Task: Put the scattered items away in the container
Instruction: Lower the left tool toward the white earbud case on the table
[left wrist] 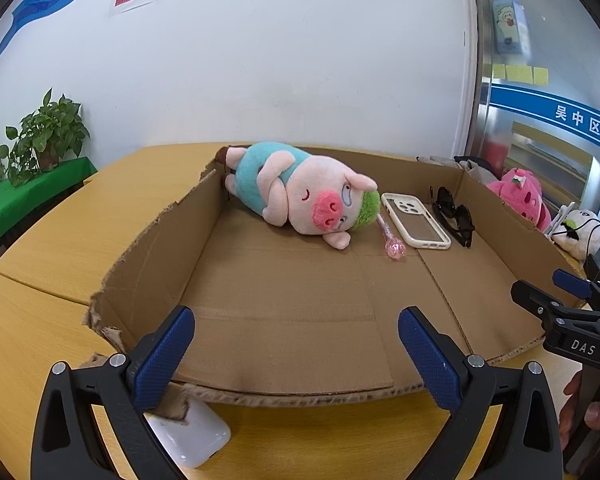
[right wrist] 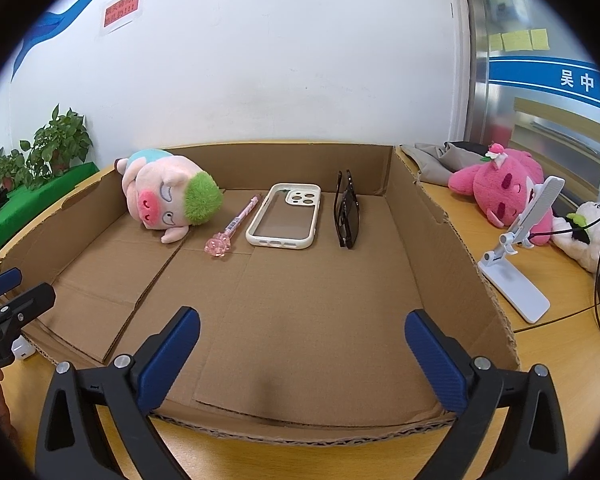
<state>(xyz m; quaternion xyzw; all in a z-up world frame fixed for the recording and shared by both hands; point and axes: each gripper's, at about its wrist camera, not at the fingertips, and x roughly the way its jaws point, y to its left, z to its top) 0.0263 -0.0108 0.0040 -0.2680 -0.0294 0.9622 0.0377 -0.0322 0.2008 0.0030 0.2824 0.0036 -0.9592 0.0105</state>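
Cardboard tray (right wrist: 452, 240) already holds pig plush (right wrist: 160, 196), pink pen (right wrist: 236, 224), phone case (right wrist: 288, 216) and sunglasses (right wrist: 348, 212) along its far wall. Outside its near-left corner lies a small white charger (left wrist: 196, 436): probably light, hard, slick; I would pinch its flat sides. My left tongs (left wrist: 296, 356) and right tongs (right wrist: 302, 356) stand spread, empty. Torn tray flap overlaps the charger.

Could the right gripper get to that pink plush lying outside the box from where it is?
Probably yes. The right gripper is open and empty, and the pink plush lies on open table right of the cardboard box; only the white phone stand crowds it.
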